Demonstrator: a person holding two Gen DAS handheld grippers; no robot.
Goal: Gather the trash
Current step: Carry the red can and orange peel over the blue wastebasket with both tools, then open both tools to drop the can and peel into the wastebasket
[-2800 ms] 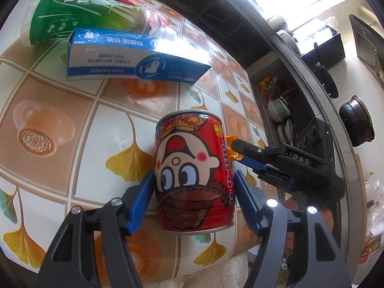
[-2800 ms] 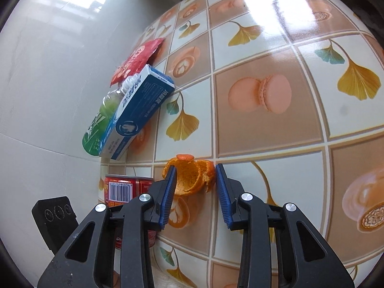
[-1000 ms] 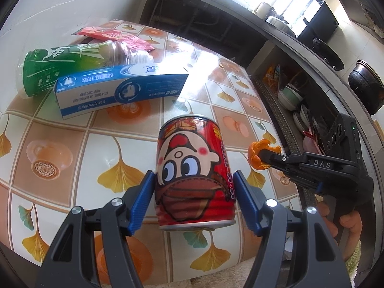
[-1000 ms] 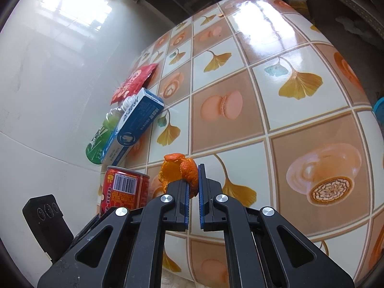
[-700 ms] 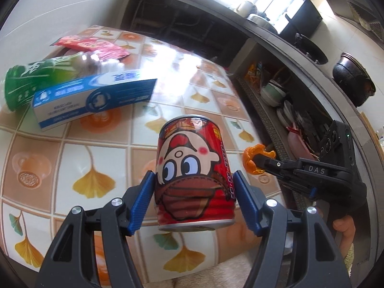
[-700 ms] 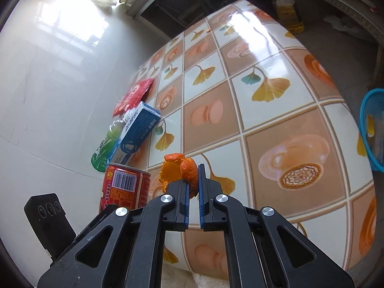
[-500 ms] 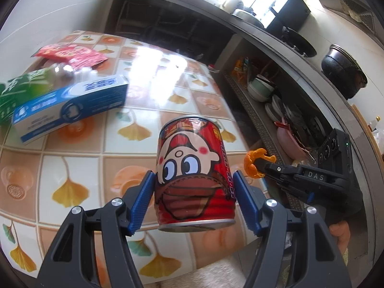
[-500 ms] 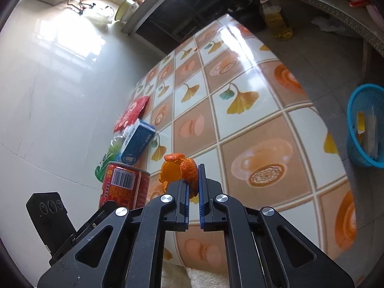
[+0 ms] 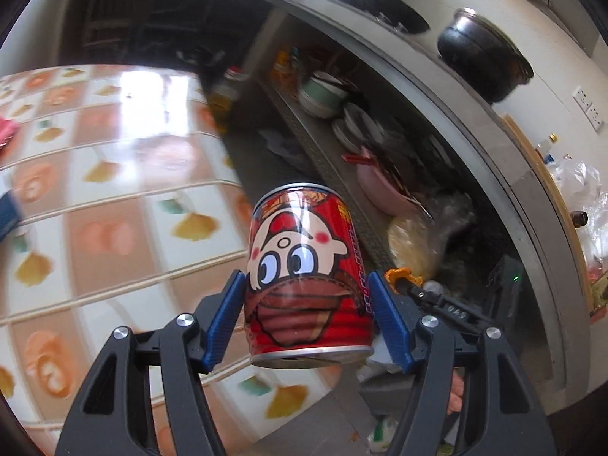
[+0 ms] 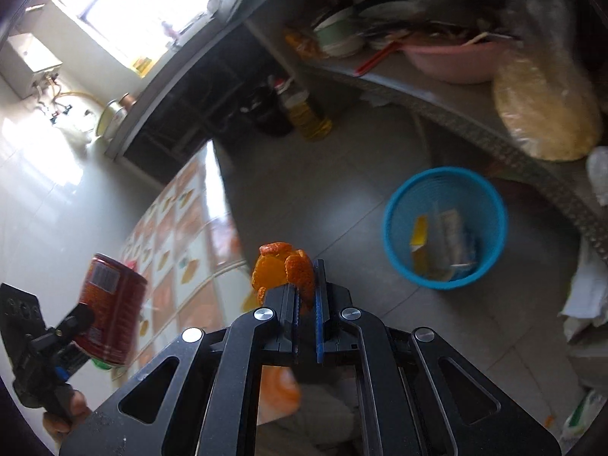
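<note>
My left gripper [image 9: 306, 304] is shut on a red cartoon-face drink can [image 9: 306, 277] and holds it upright in the air past the table edge. The can also shows at the left of the right wrist view [image 10: 110, 311]. My right gripper [image 10: 304, 296] is shut on a piece of orange peel [image 10: 283, 271], held above the floor. The peel and the right gripper show just right of the can in the left wrist view [image 9: 399, 275]. A blue mesh waste basket [image 10: 444, 228] with some paper trash in it stands on the floor ahead and to the right.
The tiled table [image 9: 95, 197] lies to the left [image 10: 190, 266]. A low shelf [image 10: 437, 91] holds a pink basin [image 10: 452, 60], bowls and a bagged yellow bundle [image 10: 543, 110]. An oil bottle [image 10: 307, 110] stands on the grey floor. A black pot [image 9: 482, 60] sits on the counter.
Both grippers have swung right, away from the table and out over the floor, each keeping its load. The blue basket has come into fuller view; the bottle and box on the table have dropped out.
</note>
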